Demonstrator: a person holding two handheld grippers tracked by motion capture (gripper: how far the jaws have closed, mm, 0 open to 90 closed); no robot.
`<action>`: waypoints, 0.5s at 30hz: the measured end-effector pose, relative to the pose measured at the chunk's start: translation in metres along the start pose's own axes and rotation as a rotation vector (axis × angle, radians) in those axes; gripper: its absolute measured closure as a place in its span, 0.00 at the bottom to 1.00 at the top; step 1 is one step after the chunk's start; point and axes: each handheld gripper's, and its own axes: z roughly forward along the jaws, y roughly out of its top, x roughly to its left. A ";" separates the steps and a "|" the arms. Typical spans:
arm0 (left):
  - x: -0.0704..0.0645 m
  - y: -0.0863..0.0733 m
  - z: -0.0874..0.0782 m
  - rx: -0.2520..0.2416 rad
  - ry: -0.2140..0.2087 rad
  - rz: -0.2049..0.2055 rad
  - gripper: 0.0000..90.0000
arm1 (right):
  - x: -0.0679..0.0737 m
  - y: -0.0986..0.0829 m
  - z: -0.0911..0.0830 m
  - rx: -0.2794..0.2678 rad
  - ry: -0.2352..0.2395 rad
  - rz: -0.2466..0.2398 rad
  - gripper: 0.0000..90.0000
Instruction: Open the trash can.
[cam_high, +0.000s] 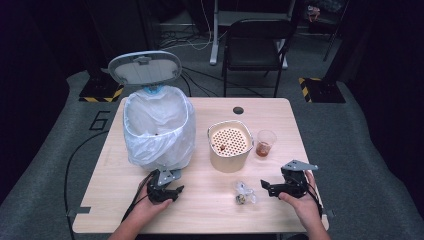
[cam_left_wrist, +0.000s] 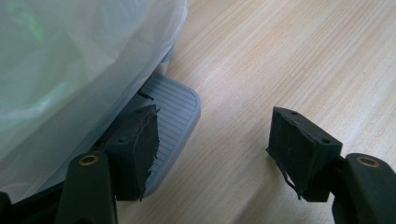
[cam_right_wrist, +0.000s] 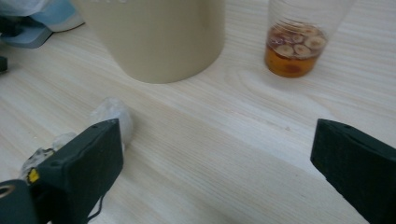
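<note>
Nearest the high camera, the person's two hands rest at the table's (cam_high: 115, 200) near edge, each holding a gripper. The left gripper (cam_high: 167, 192) sits just in front of the pedal bin (cam_high: 159, 127), its jaws spread wide with nothing between them; the left gripper view shows what the high view hides, the bin's grey ribbed pedal (cam_left_wrist: 175, 114) just beside one jaw under the white liner bag (cam_left_wrist: 70, 60). The right gripper (cam_high: 272, 187) also stands wide open and empty, near the crumpled clear wrapper (cam_high: 243, 192), which lies on the wood between the two hands. Its own view shows the wrapper (cam_right_wrist: 109, 116) just beside one jaw, the beige strainer pot (cam_right_wrist: 154, 37) and the plastic cup (cam_right_wrist: 295, 46) of brown liquid with slices beyond bare wood. Open tabletop lies between the grippers and the right-hand edge.
</note>
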 end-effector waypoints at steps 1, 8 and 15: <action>0.000 0.000 0.000 0.000 0.001 0.000 0.37 | 0.003 0.000 0.000 -0.004 0.005 -0.025 0.03; -0.002 0.000 0.000 0.002 0.001 0.000 0.37 | 0.026 0.005 0.000 -0.038 0.027 -0.125 0.16; -0.001 0.000 0.000 0.000 -0.001 -0.001 0.37 | 0.039 0.005 0.001 -0.027 0.068 -0.166 0.17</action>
